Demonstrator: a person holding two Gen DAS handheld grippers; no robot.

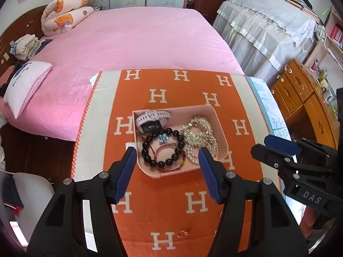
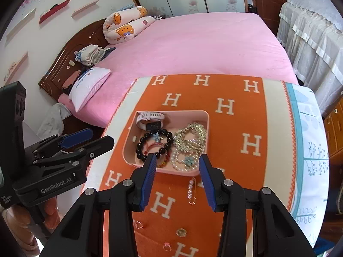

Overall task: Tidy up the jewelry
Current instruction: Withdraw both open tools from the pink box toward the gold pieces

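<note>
Right wrist view is showing the hairpin [image 2: 192, 190] lying lengthwise between the right gripper [image 2: 176, 180]'s spread, empty fingers, pointing toward the tray [image 2: 167, 112].

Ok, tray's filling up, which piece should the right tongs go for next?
Probably the pearl pin: it lies on the orange cloth just outside the pink tray, almost between the open right tongs. Lower onto it and close. The gold disc and small rings sit closer in.
</note>
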